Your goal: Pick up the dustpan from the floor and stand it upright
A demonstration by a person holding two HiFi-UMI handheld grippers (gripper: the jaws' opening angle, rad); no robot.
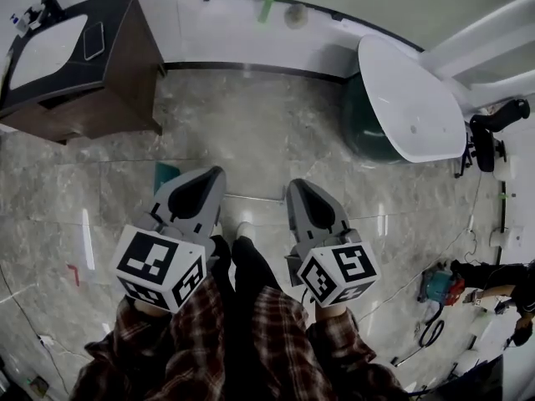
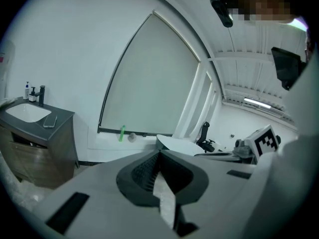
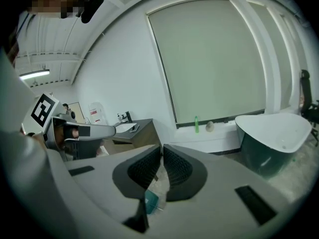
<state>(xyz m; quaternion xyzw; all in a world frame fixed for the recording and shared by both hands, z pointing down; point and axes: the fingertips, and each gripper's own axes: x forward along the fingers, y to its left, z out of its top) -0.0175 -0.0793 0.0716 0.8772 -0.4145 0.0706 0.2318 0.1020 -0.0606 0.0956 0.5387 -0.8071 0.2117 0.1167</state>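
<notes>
Marble floor (image 1: pixel 276 124), dustpan lying flat on it, both claws empty.

White bathtub (image 1: pixel 410 98) stands at the top right and a dark vanity (image 1: pixel 84 65) at the top left. I hold the left gripper (image 1: pixel 215 174) and right gripper (image 1: pixel 298 185) above the floor, each with its 2 jaws pressed together on nothing. Just past them lies the dustpan (image 1: pixel 165 175), its teal pan peeking out beside the left gripper and its thin handle (image 1: pixel 255 197) running towards the right one. I judge it light, stiff and a bit slippery, and I would take the handle close to the pan.
</notes>
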